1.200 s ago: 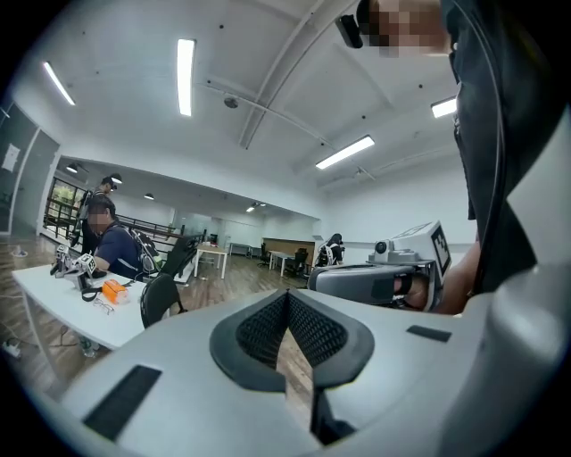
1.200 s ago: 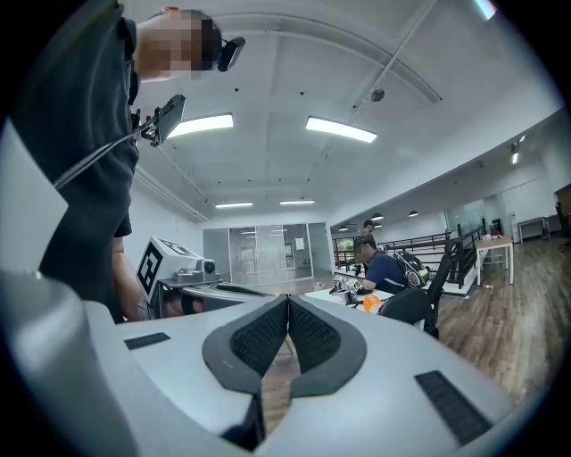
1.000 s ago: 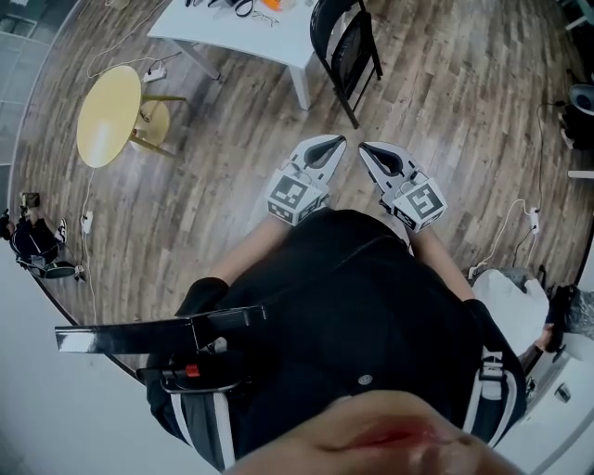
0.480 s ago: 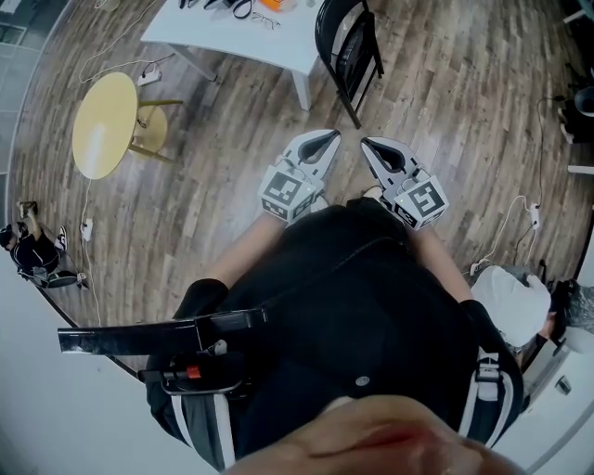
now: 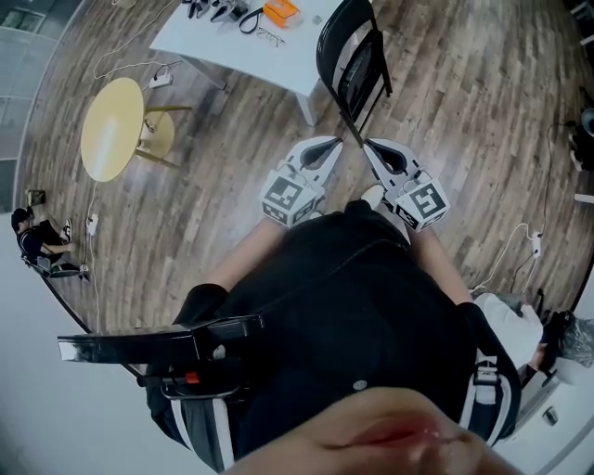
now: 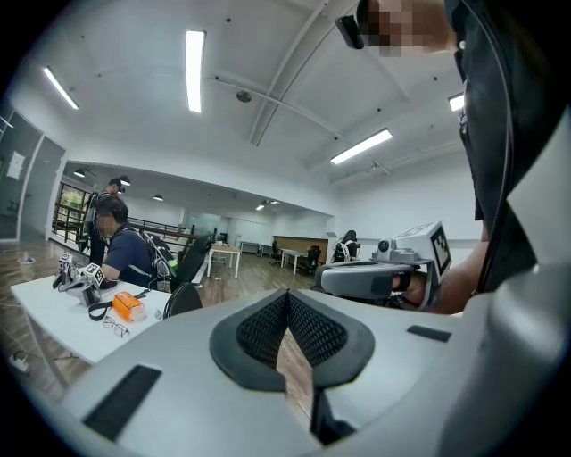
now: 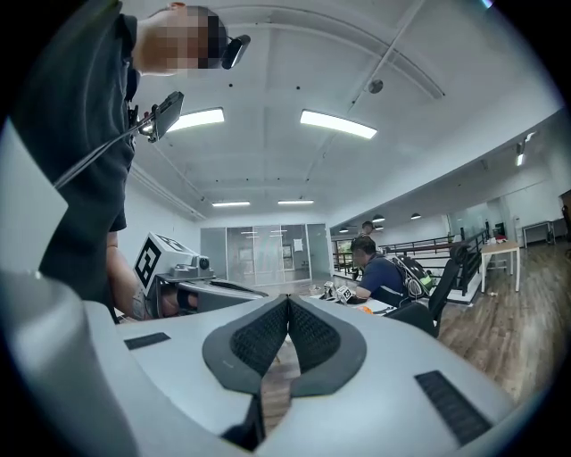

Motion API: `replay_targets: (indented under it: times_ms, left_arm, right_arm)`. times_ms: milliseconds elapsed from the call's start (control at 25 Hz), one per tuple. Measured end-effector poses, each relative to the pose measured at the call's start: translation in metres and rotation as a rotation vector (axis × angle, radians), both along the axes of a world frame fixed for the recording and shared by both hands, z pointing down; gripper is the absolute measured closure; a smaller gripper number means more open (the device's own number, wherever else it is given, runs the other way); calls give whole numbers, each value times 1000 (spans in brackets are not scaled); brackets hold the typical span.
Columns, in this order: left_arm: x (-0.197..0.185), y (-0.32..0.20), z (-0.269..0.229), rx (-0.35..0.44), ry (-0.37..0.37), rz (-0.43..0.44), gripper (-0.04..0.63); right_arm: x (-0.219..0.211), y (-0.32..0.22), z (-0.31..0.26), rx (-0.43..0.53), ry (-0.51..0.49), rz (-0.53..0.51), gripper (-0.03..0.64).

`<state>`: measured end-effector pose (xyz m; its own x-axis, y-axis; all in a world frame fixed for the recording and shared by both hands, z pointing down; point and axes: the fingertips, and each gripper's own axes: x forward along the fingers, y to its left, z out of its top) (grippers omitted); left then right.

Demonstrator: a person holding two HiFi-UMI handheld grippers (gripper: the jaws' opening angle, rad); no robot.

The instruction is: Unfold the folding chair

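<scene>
white table (image 5: 278,48): landmark, far edge of head view | folding chair (image 5: 357,72): black, folded flat, upright, just beside table's right corner | left gripper (image 5: 335,142): jaws pressed together, nothing between, near table's front leg | right gripper (image 5: 368,147): jaws together, empty, farther from table, beside left.

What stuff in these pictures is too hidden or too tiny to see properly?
- Folding chair: in the left gripper view only its top shows; the left gripper itself hides the rest.
- Things on the white table: head view, too small to name, some cut off by the top edge.
- Floor right under the person: head view, hidden by the person's dark top.
</scene>
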<state>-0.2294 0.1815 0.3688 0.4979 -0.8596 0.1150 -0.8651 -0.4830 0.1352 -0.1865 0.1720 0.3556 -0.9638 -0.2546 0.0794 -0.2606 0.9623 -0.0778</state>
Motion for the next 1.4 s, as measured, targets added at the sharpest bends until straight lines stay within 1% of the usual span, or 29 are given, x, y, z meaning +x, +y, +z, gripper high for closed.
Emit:
replay_targets:
  times_ms: [120,400,520,600,800,1080,1240,1400]
  left_arm:
    - [5,-32,-3,-5,-8,-14,591]
    - [28,-100,-11,-16,-14,-43,591]
    - [41,-122,-9,-28,-19,-46,591]
    - [49,-135,-9,-33,-20,-50,591]
    - [64,-156,-6,-42,-29,-72,591]
    - [53,-174,-2,-63,-36,-81,591]
    - [31,-191,3,-60,-33,-70,591]
    - [7,-211,8,-68,-22,-41,591]
  right_arm:
    - [5,-30,-7,13,-6,-21,607]
    - [35,-94,-8,-3,-32,-24,607]
    - [44,-118,-11,2,-31,-34,607]
    - [50,-131,-9,-13,-33,-37,609]
    - [57,-150,-2,-27,-29,-65,607]
    - [48,-174,1,-42,-31,-56,607]
    - [28,-192,5,-44,-21,-38,607]
    - [5,-210,6,-40,2,-10,607]
